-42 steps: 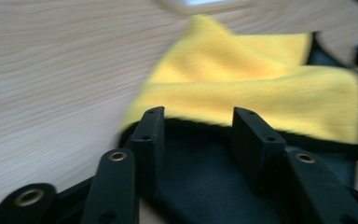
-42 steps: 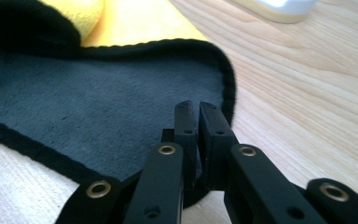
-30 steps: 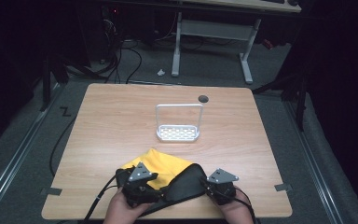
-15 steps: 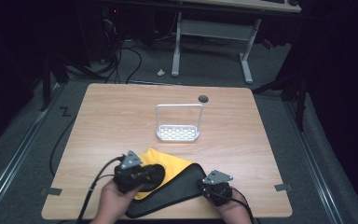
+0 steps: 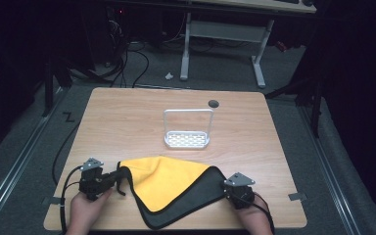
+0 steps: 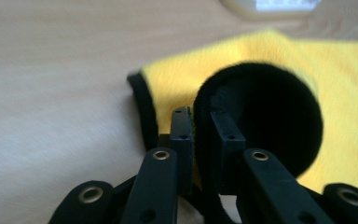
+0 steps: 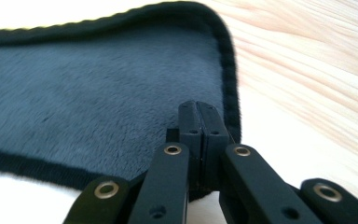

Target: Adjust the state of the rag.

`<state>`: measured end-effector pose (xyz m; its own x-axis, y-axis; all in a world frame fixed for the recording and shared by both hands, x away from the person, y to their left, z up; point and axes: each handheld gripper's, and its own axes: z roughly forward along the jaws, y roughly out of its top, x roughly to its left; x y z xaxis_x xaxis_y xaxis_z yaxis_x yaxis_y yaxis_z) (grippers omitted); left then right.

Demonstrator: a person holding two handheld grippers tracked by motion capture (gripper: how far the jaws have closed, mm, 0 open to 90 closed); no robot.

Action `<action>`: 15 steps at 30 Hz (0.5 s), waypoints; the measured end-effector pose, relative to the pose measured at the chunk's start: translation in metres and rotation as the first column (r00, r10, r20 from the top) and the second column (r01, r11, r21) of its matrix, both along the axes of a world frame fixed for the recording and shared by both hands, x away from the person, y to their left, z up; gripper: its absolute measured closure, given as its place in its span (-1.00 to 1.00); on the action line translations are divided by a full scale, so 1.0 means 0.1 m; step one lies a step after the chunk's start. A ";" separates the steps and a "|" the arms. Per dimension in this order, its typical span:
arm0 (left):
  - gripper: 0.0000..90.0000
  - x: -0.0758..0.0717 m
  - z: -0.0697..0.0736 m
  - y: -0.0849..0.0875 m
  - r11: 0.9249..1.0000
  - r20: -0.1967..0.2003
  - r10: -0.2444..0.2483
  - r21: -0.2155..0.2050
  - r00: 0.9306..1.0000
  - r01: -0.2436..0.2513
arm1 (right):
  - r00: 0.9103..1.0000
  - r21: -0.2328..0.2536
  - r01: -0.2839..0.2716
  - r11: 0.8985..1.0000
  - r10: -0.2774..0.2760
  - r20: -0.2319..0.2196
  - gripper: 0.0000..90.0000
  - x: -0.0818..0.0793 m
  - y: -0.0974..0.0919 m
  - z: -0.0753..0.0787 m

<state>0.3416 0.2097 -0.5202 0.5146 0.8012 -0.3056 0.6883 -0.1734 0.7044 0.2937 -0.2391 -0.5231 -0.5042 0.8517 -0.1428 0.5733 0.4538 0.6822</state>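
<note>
Wooden table (image 5: 127,117) stood in a dark room and carried a white wire rack (image 5: 187,131) near its middle, with a yellow-and-grey microfibre cloth (image 5: 171,183) spread flat just in front of it at the near edge. Left gripper (image 5: 111,177) had just closed its jaws and clamped the cloth's left corner, which bulged as a dark fold (image 6: 261,126) between them. Right gripper (image 5: 231,192) was pinched tight on the grey right corner (image 7: 214,93), both hands resting low at the table's near edge.

Yellow cloth (image 5: 169,178) with dark grey reverse and black edging, on a light wooden table (image 5: 127,117).
</note>
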 end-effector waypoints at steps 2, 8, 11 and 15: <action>0.74 -0.02 -0.02 -0.07 1.000 -0.001 -0.027 0.011 1.000 0.027 | 0.999 -0.019 0.049 0.999 -0.049 0.009 1.00 0.04 -0.08 0.00; 0.74 -0.06 -0.07 -0.24 0.995 -0.010 -0.079 0.053 0.997 0.080 | 0.991 -0.047 0.132 0.990 -0.131 0.031 0.99 0.08 -0.20 0.02; 0.75 -0.08 -0.06 -0.30 0.993 -0.007 -0.092 0.068 0.996 0.093 | 0.998 0.053 0.030 0.998 -0.032 0.045 0.99 -0.07 -0.01 0.11; 0.75 -0.10 -0.06 -0.34 0.993 -0.004 -0.098 0.072 0.995 0.098 | 0.990 0.108 -0.143 0.984 0.141 0.023 1.00 -0.30 0.42 0.13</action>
